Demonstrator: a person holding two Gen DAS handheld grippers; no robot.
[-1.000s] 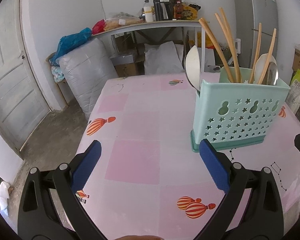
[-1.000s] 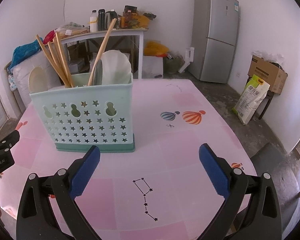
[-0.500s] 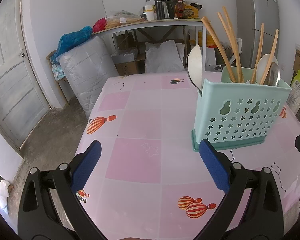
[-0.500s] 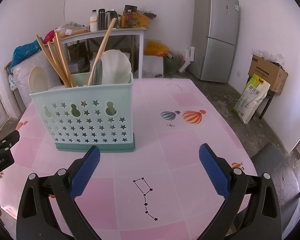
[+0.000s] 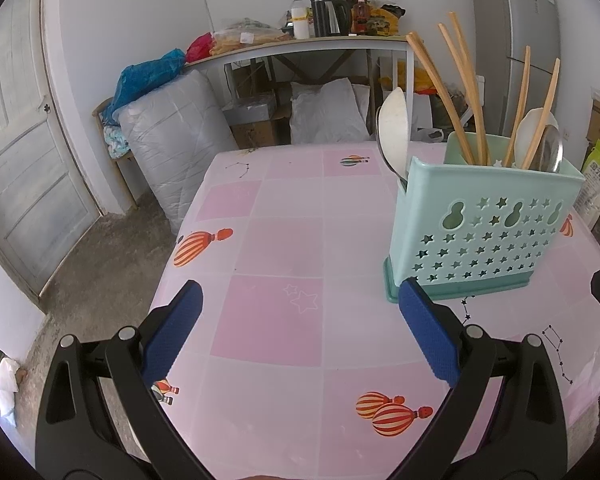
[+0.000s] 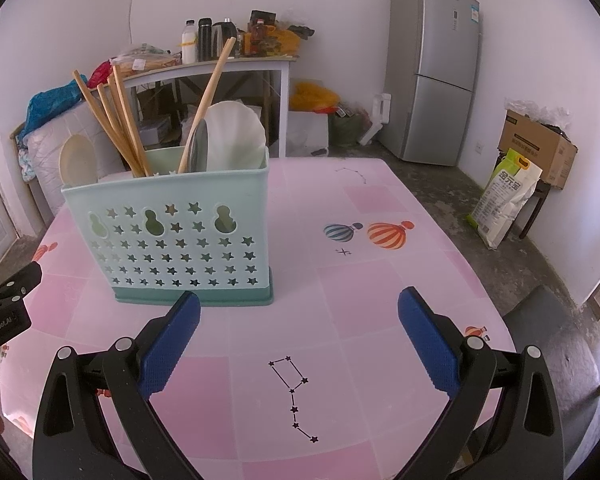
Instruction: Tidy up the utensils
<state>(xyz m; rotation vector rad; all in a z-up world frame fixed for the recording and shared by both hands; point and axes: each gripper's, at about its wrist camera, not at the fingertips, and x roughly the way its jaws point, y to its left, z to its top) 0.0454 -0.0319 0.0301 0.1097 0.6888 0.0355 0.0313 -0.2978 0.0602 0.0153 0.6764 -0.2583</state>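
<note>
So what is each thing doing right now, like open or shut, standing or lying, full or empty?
left gripper: open, holding nothing
right gripper: open, holding nothing
utensil holder: upright on the table, holding utensils
chopsticks: standing tilted in the holder
white spoon: standing at the holder's end, bowl up
fridge: doors shut
door: shut

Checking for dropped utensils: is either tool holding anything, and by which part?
Nothing. The left tool and right tool are both open and empty.
</note>
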